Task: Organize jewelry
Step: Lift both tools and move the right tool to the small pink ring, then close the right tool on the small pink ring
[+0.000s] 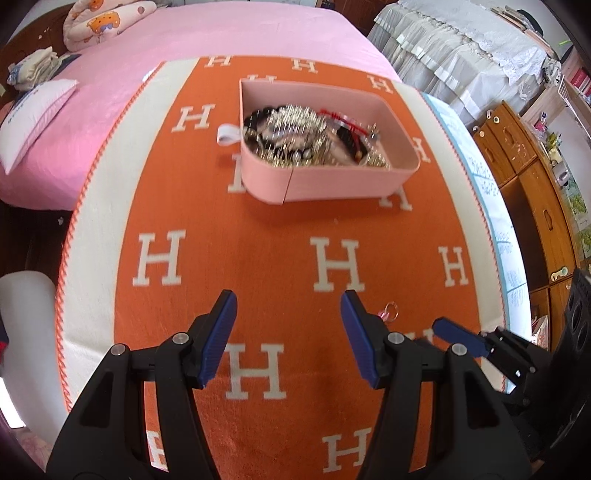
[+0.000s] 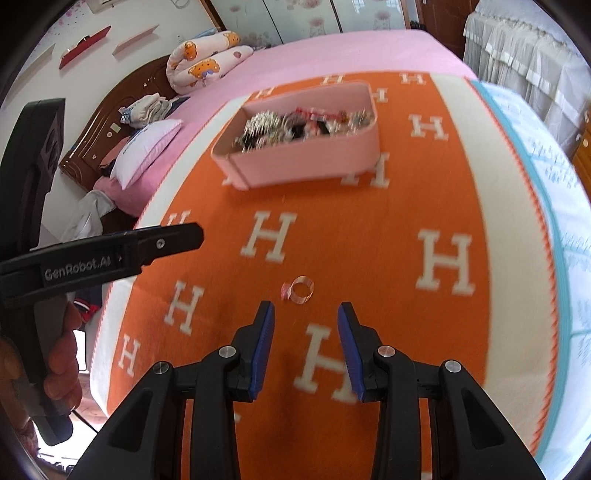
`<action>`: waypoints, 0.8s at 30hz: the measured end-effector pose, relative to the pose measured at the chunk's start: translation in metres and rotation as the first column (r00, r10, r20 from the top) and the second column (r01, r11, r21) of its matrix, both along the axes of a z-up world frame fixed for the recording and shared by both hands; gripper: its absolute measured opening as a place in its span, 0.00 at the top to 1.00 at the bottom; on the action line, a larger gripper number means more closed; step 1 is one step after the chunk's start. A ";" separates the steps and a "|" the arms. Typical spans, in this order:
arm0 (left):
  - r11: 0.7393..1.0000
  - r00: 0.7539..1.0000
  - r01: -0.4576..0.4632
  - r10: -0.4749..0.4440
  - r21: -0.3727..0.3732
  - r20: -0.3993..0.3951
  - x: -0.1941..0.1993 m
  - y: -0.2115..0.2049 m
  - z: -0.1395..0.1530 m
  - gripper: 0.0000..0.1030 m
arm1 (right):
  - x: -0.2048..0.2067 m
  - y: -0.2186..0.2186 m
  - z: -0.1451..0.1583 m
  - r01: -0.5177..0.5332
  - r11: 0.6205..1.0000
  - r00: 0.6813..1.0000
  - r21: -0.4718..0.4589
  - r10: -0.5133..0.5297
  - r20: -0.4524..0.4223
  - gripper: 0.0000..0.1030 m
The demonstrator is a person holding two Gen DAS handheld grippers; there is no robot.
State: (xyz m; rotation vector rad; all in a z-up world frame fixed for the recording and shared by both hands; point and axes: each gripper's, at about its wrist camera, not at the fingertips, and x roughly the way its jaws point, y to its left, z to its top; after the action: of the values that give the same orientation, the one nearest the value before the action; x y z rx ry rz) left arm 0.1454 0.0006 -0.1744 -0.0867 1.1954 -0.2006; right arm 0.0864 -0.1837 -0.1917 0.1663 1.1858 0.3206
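A pink box (image 1: pixel 332 181) full of tangled jewelry (image 1: pixel 306 134) stands on an orange blanket with white H letters (image 1: pixel 258 236); it also shows in the right wrist view (image 2: pixel 306 162). A small ring with a pink stone (image 2: pixel 301 290) lies loose on the blanket, just ahead of my right gripper (image 2: pixel 306 314), which is open and empty. In the left wrist view the ring (image 1: pixel 389 309) lies right of my open, empty left gripper (image 1: pixel 288 299). The right gripper's blue fingertip (image 1: pixel 458 334) shows at the right there.
The blanket lies on a pink bed (image 1: pixel 221 33) with pillows (image 1: pixel 33 118) at the left. A covered piece of furniture (image 1: pixel 461 48) and wooden cabinets (image 1: pixel 535 192) stand to the right. The left tool's body (image 2: pixel 92 254) crosses the left of the right wrist view.
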 end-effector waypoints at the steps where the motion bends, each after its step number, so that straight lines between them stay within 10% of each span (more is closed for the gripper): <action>1: 1.000 1.000 -0.002 0.002 0.000 -0.006 -0.001 0.001 -0.003 0.46 | -0.003 0.003 -0.004 -0.005 1.000 1.000 0.010 0.005 -0.010 0.65; 24: 0.998 0.997 -0.062 0.061 -0.022 -0.041 -0.011 0.022 -0.028 0.46 | 0.023 0.054 -0.026 -0.039 0.993 0.994 -0.107 0.050 0.093 0.65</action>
State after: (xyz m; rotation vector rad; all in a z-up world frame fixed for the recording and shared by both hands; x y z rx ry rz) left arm 0.1348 0.0223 -0.2024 -0.1481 1.2292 -0.1592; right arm 0.1097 -0.1300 -0.2178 0.0322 1.1099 0.3011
